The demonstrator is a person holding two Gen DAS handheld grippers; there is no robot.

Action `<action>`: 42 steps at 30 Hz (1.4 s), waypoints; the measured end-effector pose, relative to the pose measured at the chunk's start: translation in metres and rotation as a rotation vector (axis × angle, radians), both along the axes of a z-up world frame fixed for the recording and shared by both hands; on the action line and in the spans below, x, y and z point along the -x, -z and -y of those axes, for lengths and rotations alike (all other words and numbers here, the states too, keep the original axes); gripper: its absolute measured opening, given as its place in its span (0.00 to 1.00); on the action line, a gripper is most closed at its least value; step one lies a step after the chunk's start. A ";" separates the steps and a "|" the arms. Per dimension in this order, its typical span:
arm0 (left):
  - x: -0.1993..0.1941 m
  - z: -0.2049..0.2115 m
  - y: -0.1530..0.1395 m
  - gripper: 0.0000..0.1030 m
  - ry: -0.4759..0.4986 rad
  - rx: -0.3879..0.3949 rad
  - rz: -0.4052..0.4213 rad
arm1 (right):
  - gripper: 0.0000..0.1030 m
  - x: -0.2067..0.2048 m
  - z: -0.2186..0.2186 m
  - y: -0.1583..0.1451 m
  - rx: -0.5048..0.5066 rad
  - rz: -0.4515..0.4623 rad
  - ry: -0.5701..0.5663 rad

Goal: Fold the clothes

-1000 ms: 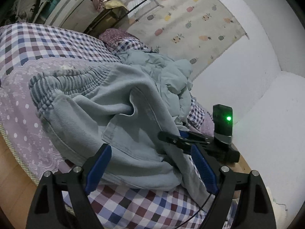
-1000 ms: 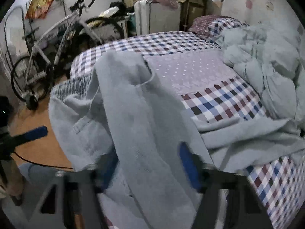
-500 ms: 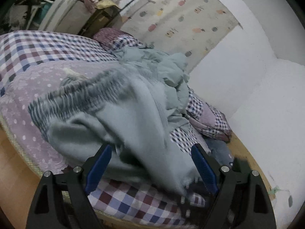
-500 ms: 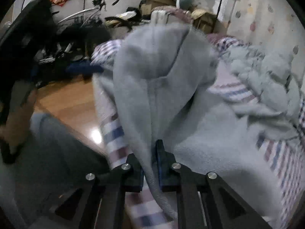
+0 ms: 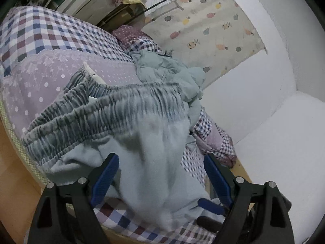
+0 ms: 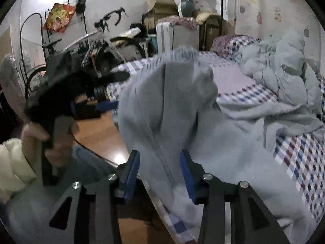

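Grey-blue sweatpants [image 5: 154,146] lie bunched at the near edge of the checked bed [image 5: 40,32], their ribbed elastic waistband [image 5: 101,109] spread across the left wrist view. My left gripper [image 5: 161,175] is open, with the cloth draped between and below its blue pads [image 5: 105,174]. A raised fold of the same pants [image 6: 174,105] runs between the pads of my right gripper [image 6: 159,174], whose jaws stand apart and do not pinch it. The left gripper [image 6: 105,105] also shows at the left of the right wrist view, held by a hand [image 6: 34,138].
A crumpled teal duvet [image 6: 284,71] fills the far side of the bed beside a pillow [image 5: 132,34]. A bicycle [image 6: 105,40], boxes [image 6: 160,6] and a striped case [image 6: 176,34] stand beyond the bed. Wooden floor [image 6: 97,134] runs along its near edge. White wall [image 5: 274,101] closes the right.
My right gripper was shut on the cloth half a second ago and its jaws are now apart. The pants have shifted toward the bed's edge, and the waistband now lies spread out.
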State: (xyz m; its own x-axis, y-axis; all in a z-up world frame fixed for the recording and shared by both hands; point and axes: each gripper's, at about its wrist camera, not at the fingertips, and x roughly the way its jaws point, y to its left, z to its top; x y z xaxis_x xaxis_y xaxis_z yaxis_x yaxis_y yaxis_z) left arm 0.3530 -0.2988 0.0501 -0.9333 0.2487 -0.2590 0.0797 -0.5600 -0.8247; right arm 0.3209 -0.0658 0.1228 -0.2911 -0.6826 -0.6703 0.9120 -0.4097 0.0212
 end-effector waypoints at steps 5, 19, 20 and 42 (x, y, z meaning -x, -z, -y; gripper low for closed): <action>-0.005 0.010 0.005 0.86 0.004 -0.056 -0.036 | 0.50 -0.017 0.033 -0.005 0.002 -0.055 -0.033; -0.002 0.018 0.014 0.86 0.039 -0.113 -0.041 | 0.43 -0.057 0.097 0.039 -0.117 -0.236 -0.062; -0.001 0.018 0.015 0.86 0.042 -0.114 -0.037 | 0.25 -0.056 0.099 0.041 -0.128 -0.247 -0.051; -0.011 -0.033 -0.002 0.70 0.075 0.141 0.161 | 0.02 -0.135 0.069 0.046 -0.154 -0.334 -0.292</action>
